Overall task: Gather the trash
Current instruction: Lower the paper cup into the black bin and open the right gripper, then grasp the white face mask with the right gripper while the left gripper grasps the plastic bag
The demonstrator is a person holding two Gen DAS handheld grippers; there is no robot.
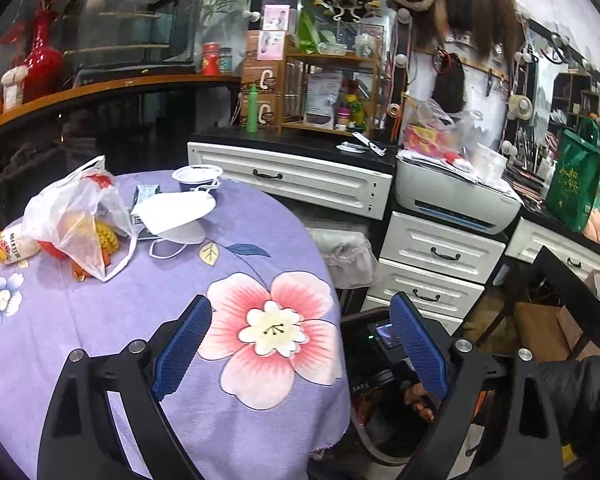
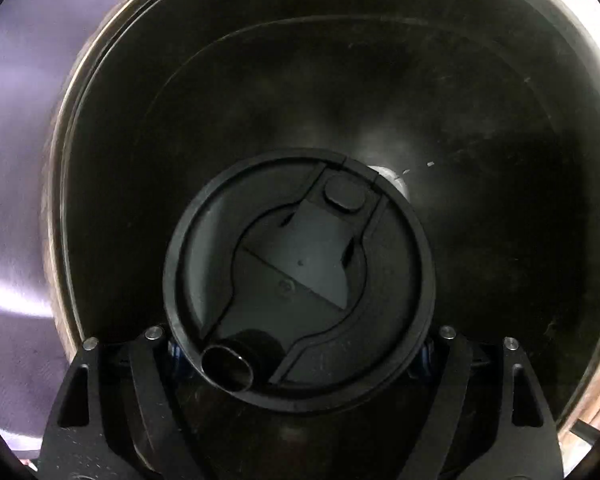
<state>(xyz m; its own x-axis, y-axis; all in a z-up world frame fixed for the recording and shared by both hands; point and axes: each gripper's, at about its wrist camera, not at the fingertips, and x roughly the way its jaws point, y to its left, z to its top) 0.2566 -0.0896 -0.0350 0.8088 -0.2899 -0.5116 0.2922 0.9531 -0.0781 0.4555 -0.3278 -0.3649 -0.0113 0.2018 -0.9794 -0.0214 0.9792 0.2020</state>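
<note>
right gripper (image 2: 300, 354) holds a black-lidded cup (image 2: 300, 276) straight down inside the dark bin (image 2: 500, 160), left gripper (image 1: 300, 356) gapes empty over the table (image 1: 140, 320); dropped here, leftover liquid may splash out.

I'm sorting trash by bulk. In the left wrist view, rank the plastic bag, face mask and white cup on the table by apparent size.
1. plastic bag, clearly largest.
2. face mask.
3. white cup, smallest, though it stands farthest from the camera, so its true size is less sure.
</note>
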